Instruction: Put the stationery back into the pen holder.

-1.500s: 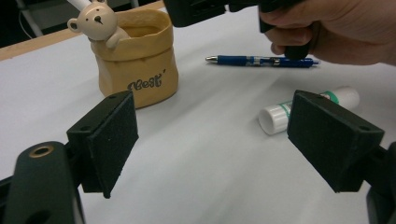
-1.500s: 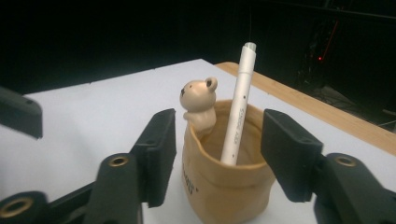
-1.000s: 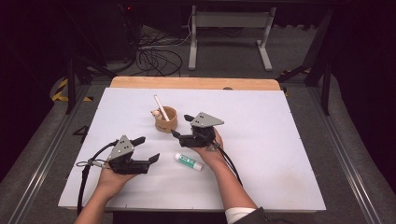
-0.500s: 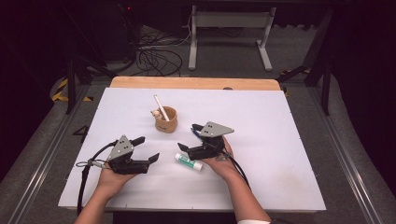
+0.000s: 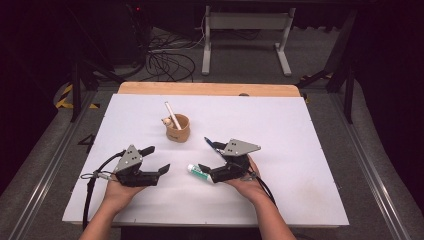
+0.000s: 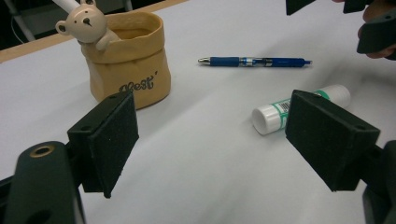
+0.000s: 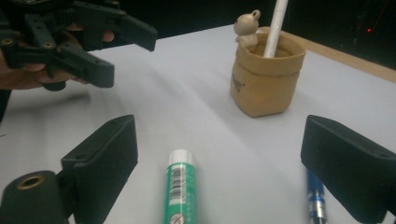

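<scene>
Two grippers sit low over the white table (image 5: 310, 150), both with jaws wide and nothing gripped. Right gripper (image 5: 206, 156) has just been opening its jaws; the glue stick (image 5: 197, 171) lies flat between them, untouched, cap pointing toward the left gripper (image 5: 159, 159). From above, the blue pen (image 5: 214, 145) is half hidden under the right gripper; the left gripper view lays it out whole, just beyond the stick. Bear cup (image 5: 178, 128) stands farther back, a white stick (image 5: 172, 114) leaning inside.

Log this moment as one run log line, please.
right gripper: open, just widened, glue stick lying between jaws, untouched | left gripper: open, empty | pen: on table | pot: holds white stick
</scene>
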Motion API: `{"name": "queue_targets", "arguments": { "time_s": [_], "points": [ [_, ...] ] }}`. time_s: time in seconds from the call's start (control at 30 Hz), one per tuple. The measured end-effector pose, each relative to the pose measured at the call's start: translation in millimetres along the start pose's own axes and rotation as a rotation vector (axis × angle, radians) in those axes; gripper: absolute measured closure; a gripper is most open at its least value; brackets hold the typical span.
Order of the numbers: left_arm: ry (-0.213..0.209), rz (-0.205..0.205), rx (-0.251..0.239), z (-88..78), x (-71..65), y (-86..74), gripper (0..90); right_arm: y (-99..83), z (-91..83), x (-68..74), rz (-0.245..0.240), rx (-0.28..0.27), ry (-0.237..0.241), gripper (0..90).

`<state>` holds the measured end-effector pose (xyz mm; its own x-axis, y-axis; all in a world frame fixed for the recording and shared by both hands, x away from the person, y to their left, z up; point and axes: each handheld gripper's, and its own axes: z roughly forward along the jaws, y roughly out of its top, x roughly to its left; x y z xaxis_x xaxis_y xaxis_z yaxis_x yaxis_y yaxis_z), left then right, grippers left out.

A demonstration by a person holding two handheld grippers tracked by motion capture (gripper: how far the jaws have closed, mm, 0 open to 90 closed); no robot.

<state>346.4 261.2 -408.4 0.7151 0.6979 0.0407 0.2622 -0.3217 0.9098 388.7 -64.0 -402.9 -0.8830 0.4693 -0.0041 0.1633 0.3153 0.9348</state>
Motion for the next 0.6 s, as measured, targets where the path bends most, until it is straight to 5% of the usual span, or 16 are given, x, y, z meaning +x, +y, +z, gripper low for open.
{"name": "queue_targets", "arguments": {
  "time_s": [0.6],
  "points": [
    [-0.004,0.018,0.011,0.5,-1.0,0.1,19.0,-12.4,2.8,-0.1,0.002,0.162,0.091,27.9]
  ]
}}
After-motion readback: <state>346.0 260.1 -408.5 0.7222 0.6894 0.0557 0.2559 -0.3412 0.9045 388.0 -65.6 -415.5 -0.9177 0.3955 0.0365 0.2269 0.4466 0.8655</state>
